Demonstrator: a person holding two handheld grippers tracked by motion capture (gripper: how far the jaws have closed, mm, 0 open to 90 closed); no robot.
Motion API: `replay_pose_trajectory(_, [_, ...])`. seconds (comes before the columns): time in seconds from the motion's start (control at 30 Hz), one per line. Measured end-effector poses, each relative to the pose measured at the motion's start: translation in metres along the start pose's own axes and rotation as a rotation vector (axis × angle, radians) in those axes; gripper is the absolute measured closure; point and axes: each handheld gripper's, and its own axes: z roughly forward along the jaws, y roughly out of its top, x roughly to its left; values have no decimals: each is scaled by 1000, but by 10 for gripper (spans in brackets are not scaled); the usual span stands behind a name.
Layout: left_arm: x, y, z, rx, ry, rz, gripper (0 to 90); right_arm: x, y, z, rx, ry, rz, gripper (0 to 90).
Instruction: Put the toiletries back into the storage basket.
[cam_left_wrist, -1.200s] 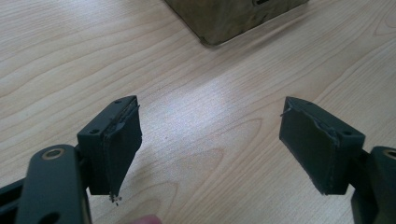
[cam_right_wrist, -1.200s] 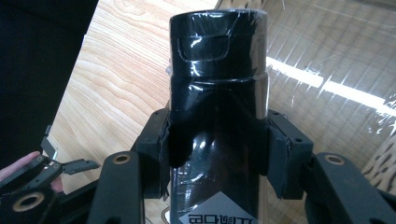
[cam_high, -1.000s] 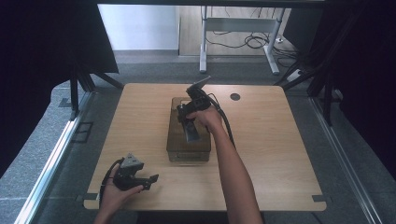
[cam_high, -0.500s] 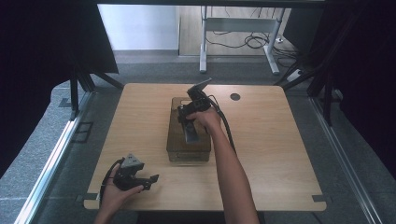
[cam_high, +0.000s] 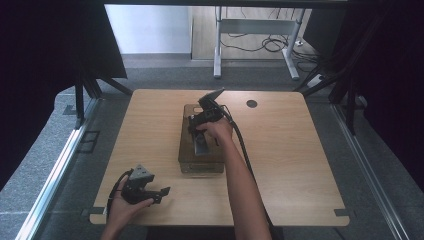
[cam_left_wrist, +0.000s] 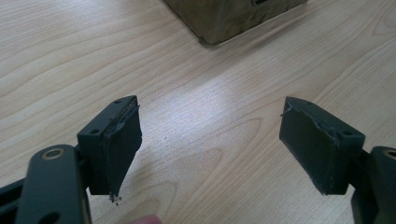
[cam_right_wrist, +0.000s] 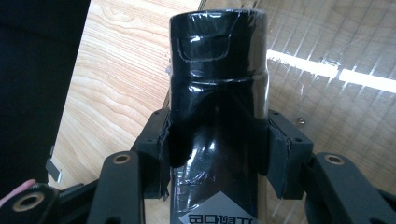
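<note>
From the high view, a light wooden table (cam_high: 300, 165) fills the middle of the scene, with a brown, glossy rectangular box (cam_high: 187, 157) lying at its centre. The person's right forearm reaches in from the near edge to that box, and the right gripper (cam_high: 200, 145) sits over it, closed around a dark cylindrical bottle (cam_high: 201, 146) that lies on or just above the box top. At the near left corner the left gripper (cam_high: 159, 192) rests low by the table edge, well apart from the box. Against the two earlier high views almost nothing has shifted: both hands and the bottle hold the same places, so the grasp looks settled and the carrying move has probably not begun. In the left gripper view, the two black jaws stand wide apart over bare wood with nothing between them, and a corner of the box (cam_left_wrist: 224, 18) shows at the far edge. In the right gripper view, the black bottle (cam_right_wrist: 217, 93), wrapped in shiny film and bearing a grey diamond label near its base, stands between the pads (cam_right_wrist: 280, 154), which press on both its sides; the box's reflective top (cam_right_wrist: 336, 93) lies to the right and the table wood (cam_right_wrist: 116, 70) to the left.
</note>
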Motion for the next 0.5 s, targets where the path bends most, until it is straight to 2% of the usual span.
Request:
replay_pose_trajectory(0.27, [-1, 1, 0, -1, -5, 3, 212, 1, -4, 12, -9, 8, 39, 487])
replay_pose_trajectory(0.5, [-1, 1, -2, -4, -6, 2, 212, -2, -8, 25, -8, 16, 92, 487])
